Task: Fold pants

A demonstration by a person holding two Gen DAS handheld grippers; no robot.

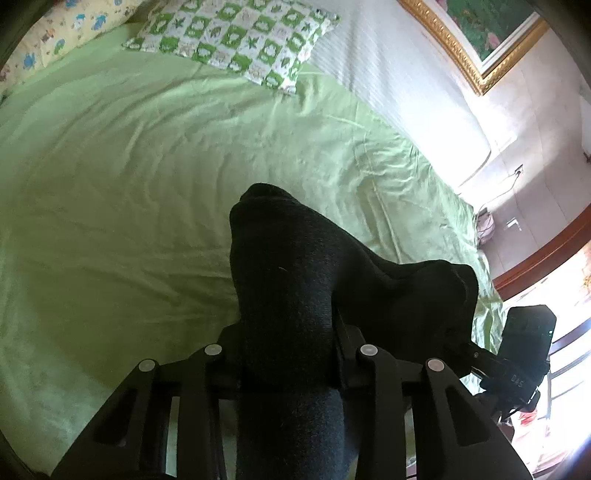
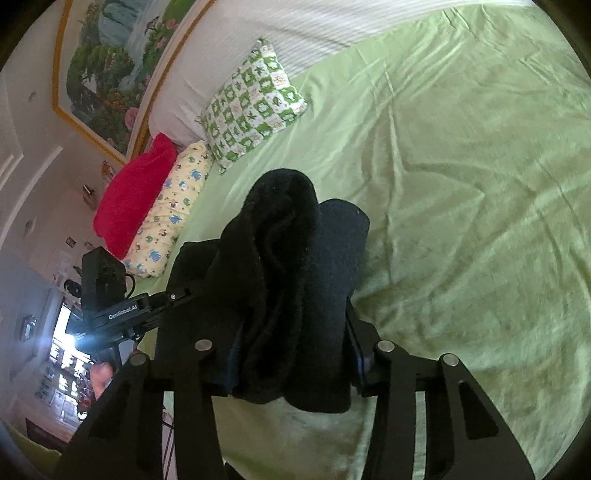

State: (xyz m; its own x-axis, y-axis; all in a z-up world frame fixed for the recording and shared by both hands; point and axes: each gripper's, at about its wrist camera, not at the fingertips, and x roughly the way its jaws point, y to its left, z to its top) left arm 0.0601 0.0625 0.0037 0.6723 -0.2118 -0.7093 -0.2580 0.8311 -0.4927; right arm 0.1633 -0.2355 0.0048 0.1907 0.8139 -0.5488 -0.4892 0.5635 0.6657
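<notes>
The pants [image 1: 295, 280] are black, thick fabric, lifted above a green bed sheet [image 1: 110, 184]. My left gripper [image 1: 288, 354] is shut on a bunched part of the pants, which drapes over and hides the fingertips. My right gripper [image 2: 291, 350] is shut on another bunched fold of the pants [image 2: 291, 266], also hiding its fingertips. The right gripper's body shows in the left wrist view [image 1: 524, 350] at the right, and the left gripper's body shows in the right wrist view [image 2: 107, 295] at the left, so the two are close side by side.
A green-and-white checked pillow [image 1: 236, 37] and a yellow patterned pillow [image 1: 66, 26] lie at the head of the bed. A red cushion [image 2: 133, 199] sits beside them. A white headboard [image 1: 399, 81] and a framed painting [image 1: 480, 33] are behind. The bed's edge [image 1: 480, 258] is at the right.
</notes>
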